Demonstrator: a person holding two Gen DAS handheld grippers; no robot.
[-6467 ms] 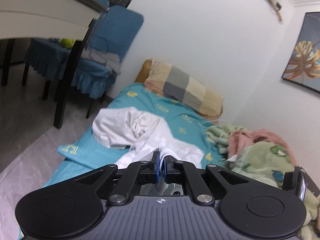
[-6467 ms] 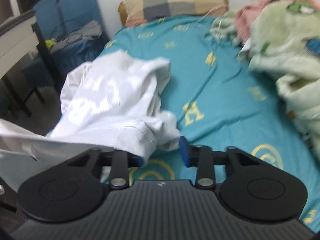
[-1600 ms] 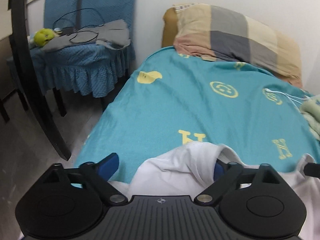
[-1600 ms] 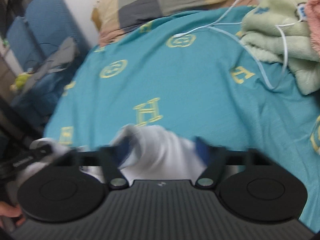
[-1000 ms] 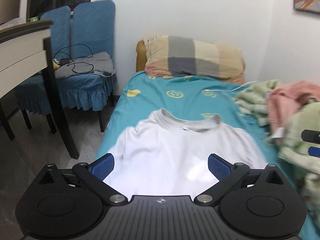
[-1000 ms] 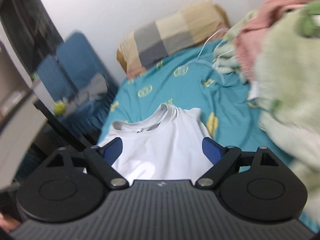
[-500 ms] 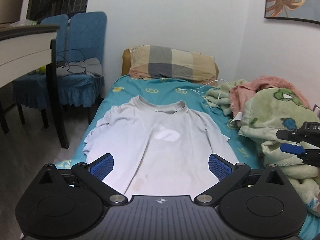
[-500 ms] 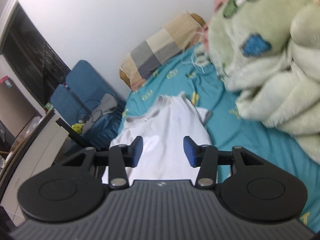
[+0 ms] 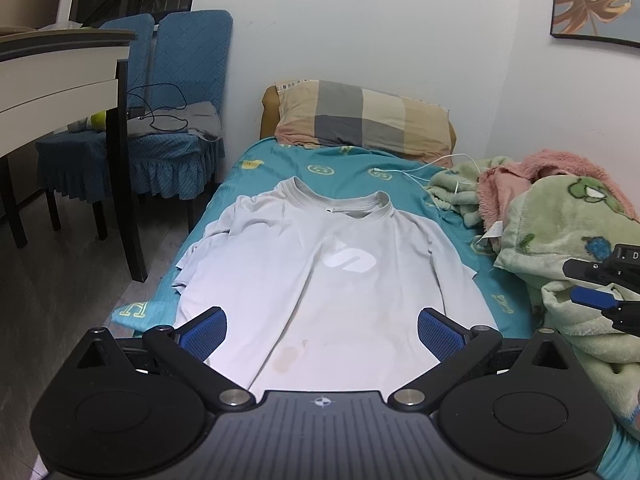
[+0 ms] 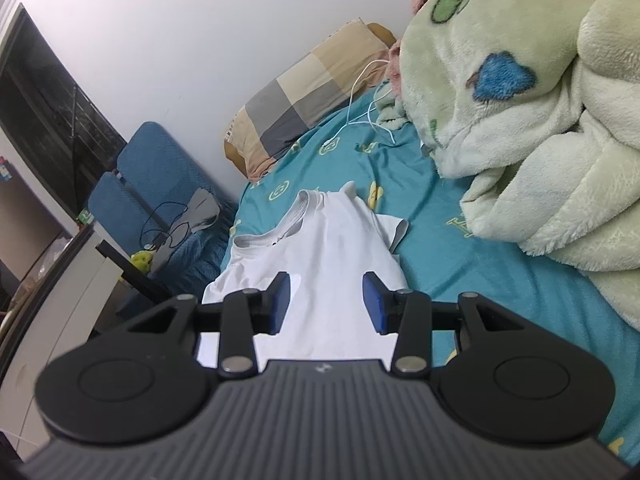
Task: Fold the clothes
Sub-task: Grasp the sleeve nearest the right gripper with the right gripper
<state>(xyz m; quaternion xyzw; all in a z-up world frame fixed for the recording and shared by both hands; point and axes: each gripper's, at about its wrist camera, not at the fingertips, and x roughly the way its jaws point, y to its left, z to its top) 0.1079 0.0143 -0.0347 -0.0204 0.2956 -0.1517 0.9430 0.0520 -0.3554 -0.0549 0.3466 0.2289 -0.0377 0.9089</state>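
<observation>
While I look along my left gripper, its jaws stand wide apart with nothing in them, and the white shirt lies flat and face up on the blue bed, with its neck toward the checked pillow. My right gripper has just been closing and now stands about half open, empty, above the bottom part of the shirt. On the right side of the bed a fluffy green blanket is piled just beside the shirt, and two blue chairs stand by the bed.
</observation>
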